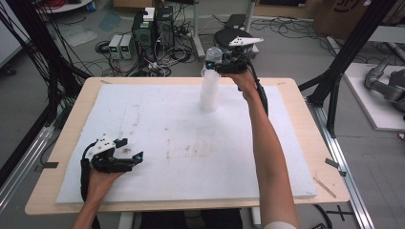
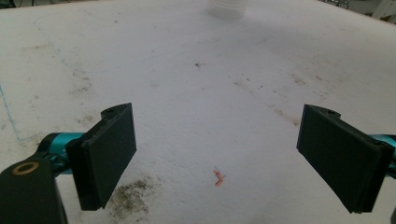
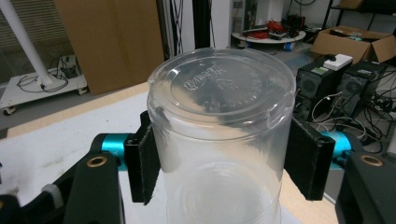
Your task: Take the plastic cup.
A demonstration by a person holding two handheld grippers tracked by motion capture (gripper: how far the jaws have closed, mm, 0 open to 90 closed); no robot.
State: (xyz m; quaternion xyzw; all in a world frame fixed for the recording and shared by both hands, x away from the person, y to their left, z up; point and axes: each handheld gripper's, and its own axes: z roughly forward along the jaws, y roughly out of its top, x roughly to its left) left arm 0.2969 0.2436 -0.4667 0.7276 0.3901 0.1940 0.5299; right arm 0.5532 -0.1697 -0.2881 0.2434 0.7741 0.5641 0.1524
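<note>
A light wooden table (image 1: 44,191) stands in a workshop, and a white foam sheet (image 1: 157,119) covers most of its top, leaving bare wood along all 4 edges. The sheet is scuffed, with grey smudges and brownish specks scattered across its middle.

Near the front-left corner of the sheet, the left gripper (image 1: 130,150) rests low in a person's hand, pointing toward the middle of the sheet. In the left gripper view its 2 black jaws stand wide apart with nothing between them, only stained foam, a dark smudge and a small orange scrap (image 2: 218,177) lying just ahead.

Toward the back edge of the sheet, right of centre, a stack of clear plastic cups (image 1: 209,93) stands upside down on the foam. The right gripper (image 1: 210,62) meets the top of this stack, held by a bare forearm that stretches up from the front edge. In the right gripper view the 2 pads (image 3: 142,163) press on opposite sides of the top cup (image 3: 219,140), whose embossed base faces upward, and another cup shows through its clear wall.

Beyond the back edge, the grey floor carries tangled cables, 2 dark computer towers (image 1: 152,27) and small grey boxes. Black frame posts (image 1: 341,62) rise at the right, beside cardboard boxes and a white platform.
</note>
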